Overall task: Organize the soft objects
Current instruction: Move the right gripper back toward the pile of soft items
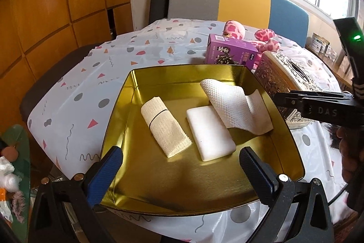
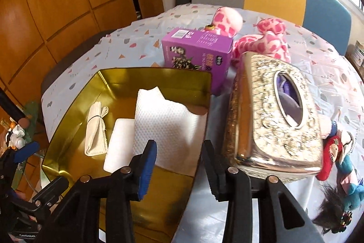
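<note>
A gold tin tray (image 1: pixel 293 152) sits on the patterned tablecloth. Inside it lie a rolled beige cloth (image 1: pixel 165 126) tied with a black band, a white sponge block (image 1: pixel 210 132) and a white paper towel (image 1: pixel 236 106) draped partly over the sponge and against the right wall. My left gripper (image 1: pixel 182 165) is open, its fingers straddling the tray's near side with nothing between them. My right gripper (image 2: pixel 179 165) hovers over the tray's right wall (image 2: pixel 206 120), open; the paper towel (image 2: pixel 168 129) lies just beyond its left finger, untouched by the pads.
An ornate silver tissue box (image 2: pixel 273 120) stands right of the tray. Behind are a purple carton (image 2: pixel 198 51) and a pink spotted plush toy (image 2: pixel 261 38). Small dolls (image 2: pixel 339 152) lie at the right. Chairs (image 1: pixel 218 1) line the far table edge.
</note>
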A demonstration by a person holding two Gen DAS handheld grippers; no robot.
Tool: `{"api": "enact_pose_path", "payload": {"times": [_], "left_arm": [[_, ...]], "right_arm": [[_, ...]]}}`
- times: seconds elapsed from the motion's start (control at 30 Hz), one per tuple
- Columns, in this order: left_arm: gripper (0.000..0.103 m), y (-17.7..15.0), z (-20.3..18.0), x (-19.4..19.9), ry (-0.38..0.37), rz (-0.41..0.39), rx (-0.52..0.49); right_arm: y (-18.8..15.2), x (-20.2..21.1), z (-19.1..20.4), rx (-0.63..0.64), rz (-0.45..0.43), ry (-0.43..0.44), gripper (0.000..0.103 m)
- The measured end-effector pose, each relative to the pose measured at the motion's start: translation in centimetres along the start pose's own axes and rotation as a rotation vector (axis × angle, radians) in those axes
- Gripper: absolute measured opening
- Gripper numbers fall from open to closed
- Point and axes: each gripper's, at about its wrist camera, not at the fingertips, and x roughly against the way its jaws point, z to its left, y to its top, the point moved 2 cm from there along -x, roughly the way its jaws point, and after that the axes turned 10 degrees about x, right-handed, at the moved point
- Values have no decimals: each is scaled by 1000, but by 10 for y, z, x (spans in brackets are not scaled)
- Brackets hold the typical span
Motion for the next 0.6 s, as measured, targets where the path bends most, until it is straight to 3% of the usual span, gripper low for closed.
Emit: {"api": "enact_pose_path", "payload": {"times": [0.3, 0.6], "left_arm": [[103, -2, -12, 5, -15, -23, -38], [103, -4, -25, 7, -40, -28, -64]], "right_arm": [[-8, 22, -9, -14, -58, -29, 65], [-19, 47, -38, -63, -101, -85, 66]]}}
